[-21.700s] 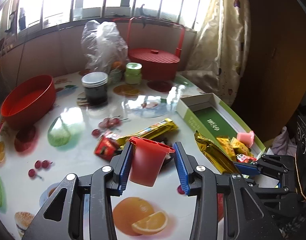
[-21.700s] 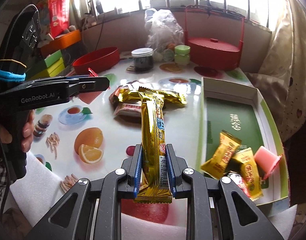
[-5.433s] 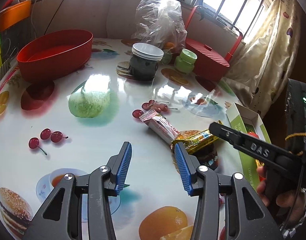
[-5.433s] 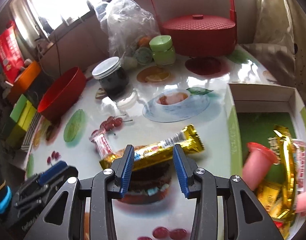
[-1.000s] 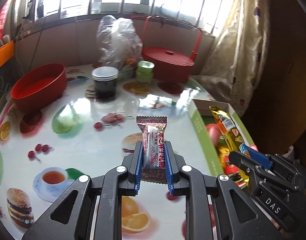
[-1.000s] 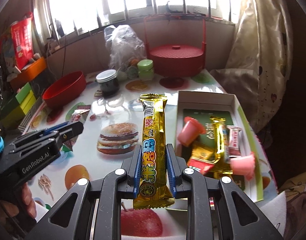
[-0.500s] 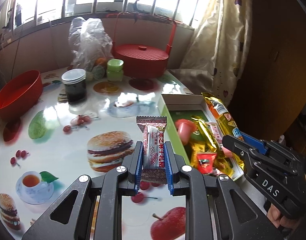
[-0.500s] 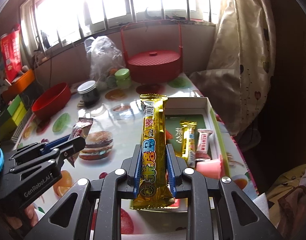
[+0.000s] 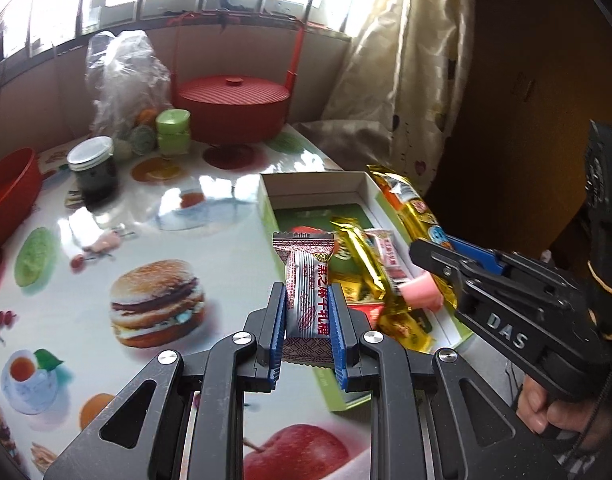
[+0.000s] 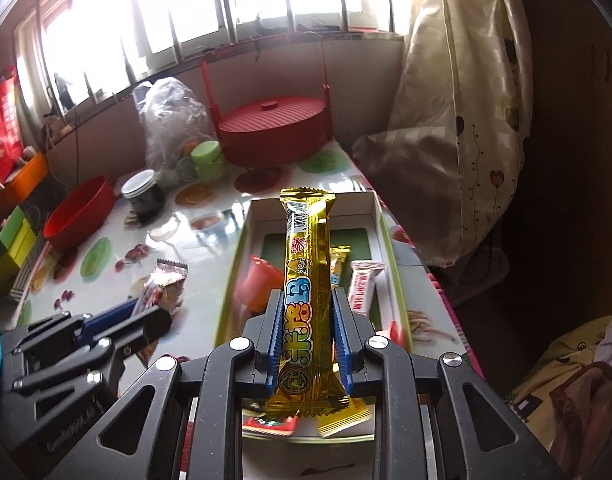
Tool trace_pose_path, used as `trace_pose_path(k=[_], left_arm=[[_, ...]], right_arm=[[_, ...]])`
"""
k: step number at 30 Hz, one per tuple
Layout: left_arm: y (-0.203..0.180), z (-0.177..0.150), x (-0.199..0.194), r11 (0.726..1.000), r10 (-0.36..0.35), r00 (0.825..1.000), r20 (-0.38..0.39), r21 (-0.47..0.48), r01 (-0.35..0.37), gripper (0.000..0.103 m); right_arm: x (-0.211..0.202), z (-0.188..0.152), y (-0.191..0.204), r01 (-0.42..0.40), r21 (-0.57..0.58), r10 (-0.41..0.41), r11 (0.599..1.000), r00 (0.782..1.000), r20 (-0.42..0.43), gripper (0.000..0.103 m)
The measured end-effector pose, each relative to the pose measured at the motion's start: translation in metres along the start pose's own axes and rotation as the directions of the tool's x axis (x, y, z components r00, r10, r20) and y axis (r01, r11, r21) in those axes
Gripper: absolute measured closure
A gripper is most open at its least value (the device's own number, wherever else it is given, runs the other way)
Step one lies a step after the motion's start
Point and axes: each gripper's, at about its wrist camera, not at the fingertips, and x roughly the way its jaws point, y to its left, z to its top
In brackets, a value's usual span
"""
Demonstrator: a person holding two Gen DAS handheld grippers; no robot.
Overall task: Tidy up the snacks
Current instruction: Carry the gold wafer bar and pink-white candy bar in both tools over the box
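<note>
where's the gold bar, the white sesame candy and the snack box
gold bar [image 10: 306,300], right wrist view, printed middle of wrapper
white sesame candy [image 9: 309,292], left wrist view, wrapper front
snack box [image 9: 306,190], left wrist view, white far wall

Black gripper [image 9: 307,322], blue ribbed pads [image 9: 277,326]

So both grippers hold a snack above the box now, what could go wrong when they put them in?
The right gripper and left gripper are close together, so they may collide over the box. The box's near end is already piled with snacks, so the long gold bar or the red-and-white candy bar could slide off the pile or end up across the rim.
</note>
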Motion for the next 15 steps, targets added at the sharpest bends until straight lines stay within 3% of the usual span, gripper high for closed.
trace_pose_path(k=[15], left_arm=[[-0.027, -0.006, 0.032, 0.999, -0.024, 0.997, -0.070, 0.041, 0.027, 0.082]], right_arm=[[0.027, 0.005, -0.029, 0.021, 0.008, -0.021, 1.000, 0.999, -0.042, 0.081]])
